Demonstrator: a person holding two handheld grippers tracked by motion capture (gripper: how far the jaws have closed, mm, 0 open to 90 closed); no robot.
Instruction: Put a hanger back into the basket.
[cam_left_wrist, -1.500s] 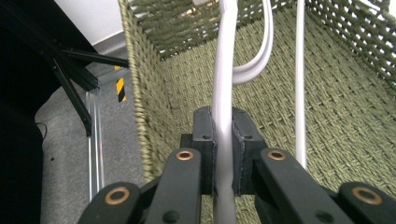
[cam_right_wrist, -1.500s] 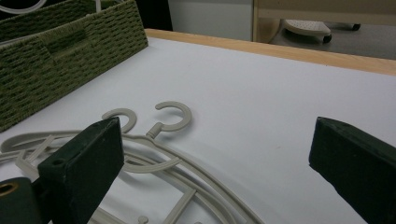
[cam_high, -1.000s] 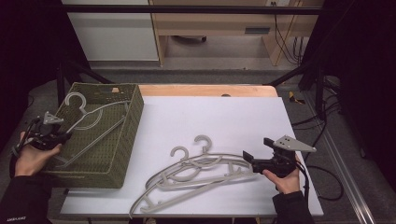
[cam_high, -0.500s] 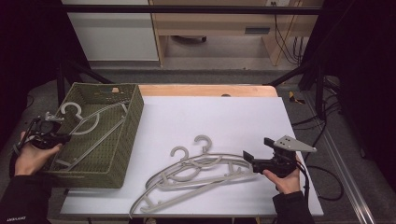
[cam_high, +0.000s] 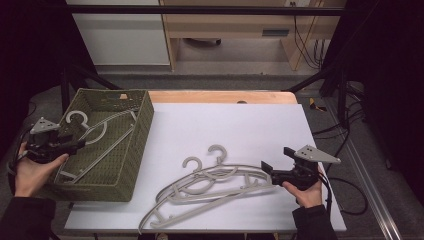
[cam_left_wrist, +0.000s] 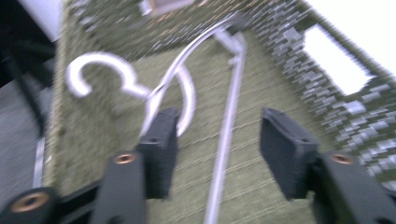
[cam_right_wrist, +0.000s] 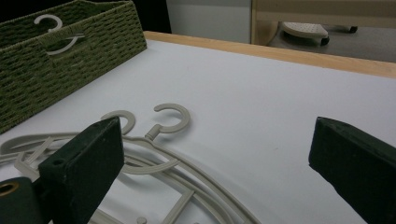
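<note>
A pale grey hanger (cam_high: 95, 134) lies inside the green woven basket (cam_high: 132, 150) at the table's left. My left gripper (cam_high: 76, 145) reaches over the basket's left rim, open. In the left gripper view (cam_left_wrist: 219, 126) the hanger's straight bar (cam_left_wrist: 228, 140) runs between the spread jaws, apart from both, with its hook (cam_left_wrist: 91, 74) beyond. Two or three more grey hangers (cam_high: 210, 180) lie tangled on the white table (cam_high: 225, 125). My right gripper (cam_high: 266, 169) rests at their right end, open. In the right gripper view (cam_right_wrist: 219, 144) nothing is between its jaws, and the hangers' hooks (cam_right_wrist: 170, 119) lie ahead.
The basket (cam_right_wrist: 46, 70) takes up the table's left edge. A wooden strip (cam_high: 220, 96) borders the far edge. Behind it stand a wooden bench and white panel. Black frame bars and cables run along the right side.
The hanger in the basket has shifted slightly left and lower, and the left gripper has moved a little with it. The right gripper has stayed in place.
</note>
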